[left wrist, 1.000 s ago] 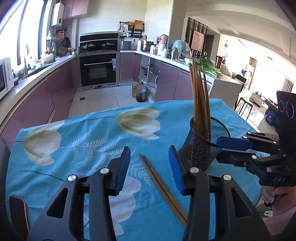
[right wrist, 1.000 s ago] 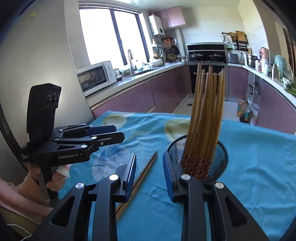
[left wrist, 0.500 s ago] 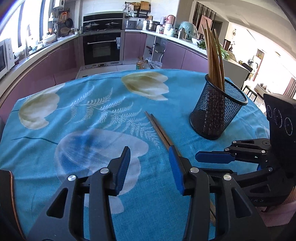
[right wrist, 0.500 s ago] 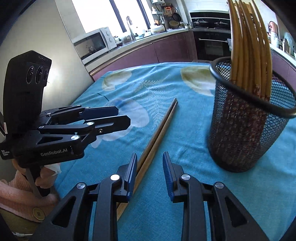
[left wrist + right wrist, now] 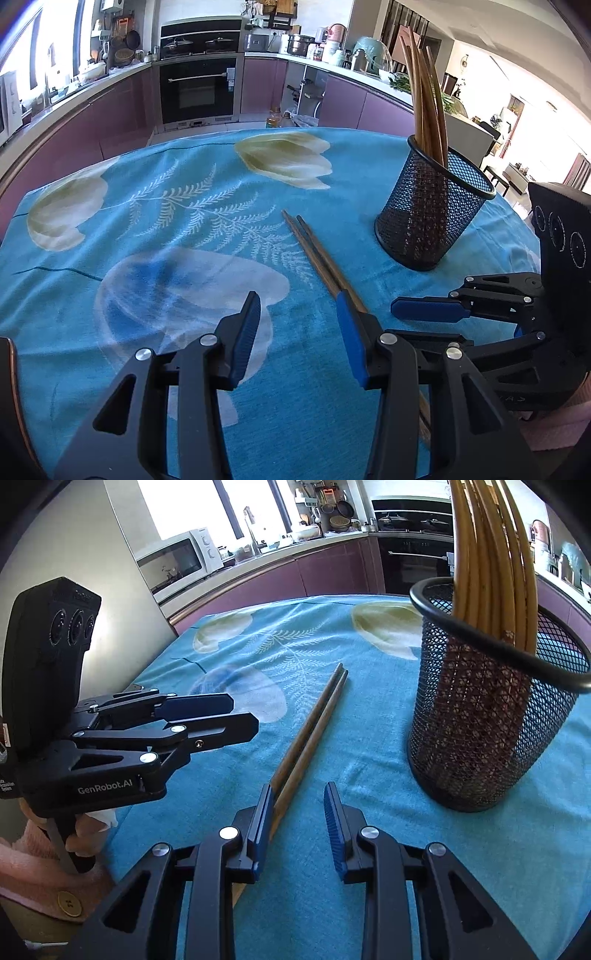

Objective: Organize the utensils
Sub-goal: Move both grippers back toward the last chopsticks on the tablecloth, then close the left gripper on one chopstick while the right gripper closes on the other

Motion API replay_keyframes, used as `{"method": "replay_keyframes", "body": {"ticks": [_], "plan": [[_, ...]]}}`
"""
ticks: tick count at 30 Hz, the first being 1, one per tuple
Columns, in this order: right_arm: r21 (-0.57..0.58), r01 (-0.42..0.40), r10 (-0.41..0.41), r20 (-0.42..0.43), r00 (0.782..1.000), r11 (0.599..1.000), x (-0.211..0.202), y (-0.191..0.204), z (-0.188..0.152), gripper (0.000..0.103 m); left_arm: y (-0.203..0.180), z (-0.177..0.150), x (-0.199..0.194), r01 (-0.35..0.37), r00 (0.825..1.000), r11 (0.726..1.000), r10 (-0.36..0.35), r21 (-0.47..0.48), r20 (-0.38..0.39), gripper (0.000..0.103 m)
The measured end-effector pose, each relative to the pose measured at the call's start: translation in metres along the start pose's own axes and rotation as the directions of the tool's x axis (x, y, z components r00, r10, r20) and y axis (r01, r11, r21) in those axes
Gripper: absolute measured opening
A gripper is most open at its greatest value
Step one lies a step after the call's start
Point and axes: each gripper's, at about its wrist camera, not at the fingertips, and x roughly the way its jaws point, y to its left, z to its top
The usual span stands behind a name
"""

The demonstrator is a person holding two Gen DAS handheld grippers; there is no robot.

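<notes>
Chopsticks (image 5: 314, 251), a loose pair, lie side by side on your blue floral tablecloth (image 5: 155, 229), running away from you between the two grippers. Your left gripper (image 5: 299, 328) sits low over the cloth with its jaws parted and nothing between them; its right finger lies just beside the pair. Your right gripper (image 5: 299, 812) has a narrower gap, also empty, and its left finger sits right against the pair's near part. Further right stands the black mesh holder (image 5: 480, 716), upright on the cloth, with a bundle of chopsticks (image 5: 491, 561) standing in it.
</notes>
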Motion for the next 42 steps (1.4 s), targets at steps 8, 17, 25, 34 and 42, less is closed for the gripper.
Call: {"method": "replay_keyframes", "body": {"ticks": [8,17,25,34,42], "plan": [[0.017,0.018,-0.018,-0.002,1.000,1.000,-0.004,-0.009,-0.002,0.027,-0.011,0.003,0.012,0.017,1.000,0.999,-0.016,0.037,-0.027,0.043],[0.031,0.015,-0.015,0.001,1.000,0.999,-0.005,-0.015,-0.003,0.024,-0.020,0.006,0.026,0.019,0.998,0.997,-0.014,0.071,-0.069,0.041],[0.043,0.014,-0.014,0.007,1.000,0.999,-0.005,-0.017,-0.002,0.024,-0.018,0.005,0.031,0.009,0.995,0.997,-0.001,0.074,-0.104,0.039],[0.039,0.006,-0.006,0.013,1.000,0.999,0.001,-0.012,0.005,0.025,-0.011,-0.002,0.022,0.011,0.993,0.997,-0.003,0.075,-0.117,0.027],[0.019,0.029,-0.029,0.014,0.999,0.999,0.010,-0.005,0.013,0.025,-0.002,-0.005,0.018,0.045,0.993,0.997,-0.038,0.055,-0.115,0.025]]}}
